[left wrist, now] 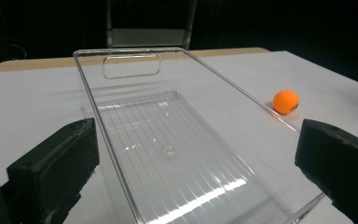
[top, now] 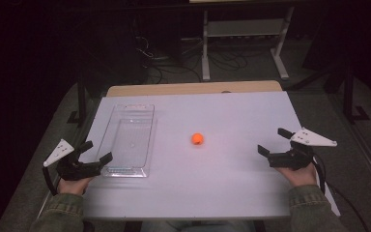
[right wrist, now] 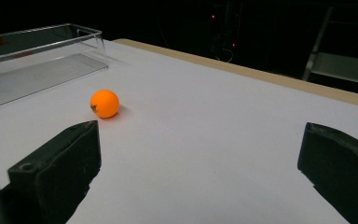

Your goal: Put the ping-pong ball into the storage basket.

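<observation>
White table: clear plastic tray at left, long axis running away from person, near end between wide-apart jaws of left gripper. Orange ball mid-table, right of tray. Right gripper jaws apart, empty, ball well apart to its left.

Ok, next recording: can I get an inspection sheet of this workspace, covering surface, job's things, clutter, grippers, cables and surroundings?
Surface: white rectangular table top, with a wooden edge at the far side.
Job's things: small orange ball lying on the table, apart from the clear plastic rectangular tray, which is empty.
Clutter: nothing seen.
Grippers: left hand-held gripper open, jaws either side of the tray's near left corner, not pressing on it; right hand-held gripper open, empty, at the table's right side.
Cables: black cable trailing from the right hand-held gripper; loose cables on the floor beyond the table.
Surroundings: dark room, white metal frame behind.
</observation>
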{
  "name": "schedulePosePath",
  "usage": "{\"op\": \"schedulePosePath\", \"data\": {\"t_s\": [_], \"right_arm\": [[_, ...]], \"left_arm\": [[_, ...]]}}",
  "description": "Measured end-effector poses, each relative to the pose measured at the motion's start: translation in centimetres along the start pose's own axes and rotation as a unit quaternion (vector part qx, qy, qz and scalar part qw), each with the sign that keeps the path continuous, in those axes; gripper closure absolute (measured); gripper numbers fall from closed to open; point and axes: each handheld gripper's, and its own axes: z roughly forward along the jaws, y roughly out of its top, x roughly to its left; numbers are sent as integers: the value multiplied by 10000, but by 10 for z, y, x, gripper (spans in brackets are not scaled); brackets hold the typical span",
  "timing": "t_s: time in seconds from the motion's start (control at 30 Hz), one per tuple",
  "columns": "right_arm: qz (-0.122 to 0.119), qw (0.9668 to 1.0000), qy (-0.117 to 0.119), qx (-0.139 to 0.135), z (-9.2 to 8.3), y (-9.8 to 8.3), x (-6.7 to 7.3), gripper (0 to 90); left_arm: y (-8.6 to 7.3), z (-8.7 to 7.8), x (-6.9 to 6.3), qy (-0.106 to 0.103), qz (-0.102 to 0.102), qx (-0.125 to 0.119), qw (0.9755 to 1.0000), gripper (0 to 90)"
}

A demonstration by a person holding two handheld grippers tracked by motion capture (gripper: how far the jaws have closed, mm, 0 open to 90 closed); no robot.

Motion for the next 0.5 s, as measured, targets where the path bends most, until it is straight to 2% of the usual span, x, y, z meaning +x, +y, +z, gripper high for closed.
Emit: {"op": "schedulePosePath", "data": {"t_s": [0.17, 0.33, 0.5], "right_arm": [[26, 10000, -5, -19, -1, 0, -1, 0], [2, 10000, 14, -17, 0, 0, 0, 0], [-14, 10000, 15, -4, 0, 0, 1, 0]], "left_arm": [[8, 1, -3, -35, 209, 146, 9997, 0], [17, 4, -4, -170, 171, 247, 9994, 0], [26, 8, -6, -249, 255, 373, 9987, 0]]}}
